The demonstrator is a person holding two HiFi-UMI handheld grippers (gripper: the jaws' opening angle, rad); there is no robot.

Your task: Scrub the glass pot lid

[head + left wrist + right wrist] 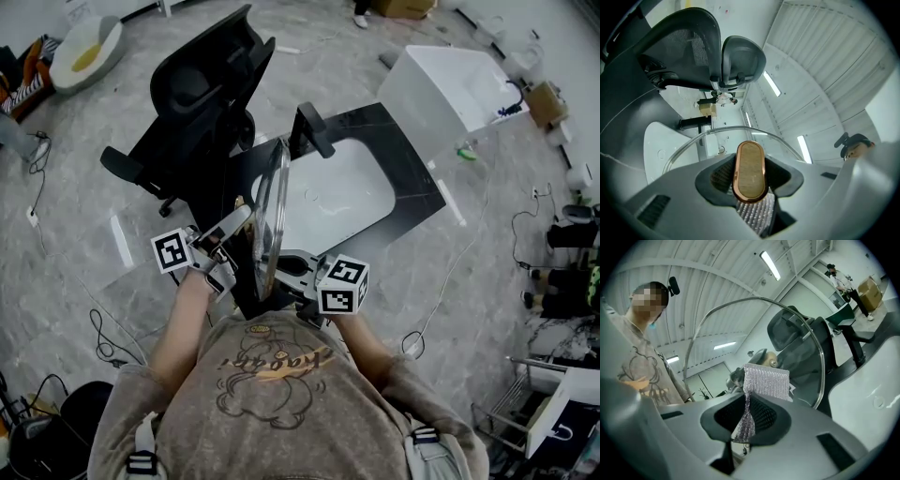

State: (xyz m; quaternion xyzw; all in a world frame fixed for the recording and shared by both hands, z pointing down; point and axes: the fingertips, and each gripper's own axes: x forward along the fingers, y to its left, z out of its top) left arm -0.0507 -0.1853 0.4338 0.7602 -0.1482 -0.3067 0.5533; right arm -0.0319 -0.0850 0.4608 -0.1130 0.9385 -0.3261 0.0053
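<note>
The glass pot lid (269, 211) stands on edge over the sink, seen edge-on between my two grippers. My left gripper (220, 246) is shut on the lid's copper-rimmed oval handle (750, 164), and the lid's steel rim (740, 130) arcs behind it. My right gripper (305, 272) is on the lid's other face, shut on a silver scrub cloth (765, 380) pinched between its jaws (747, 417). The cloth's free end lies against the glass (806, 357) next to the handle's screw (774, 363). Through the glass the cloth (755, 213) shows in the left gripper view.
A white sink (347, 187) is set in a black counter (412, 178) right under the lid. A black office chair (202, 84) stands close at the left. A white cabinet (450, 84) is beyond the counter at the right. Cables lie on the floor.
</note>
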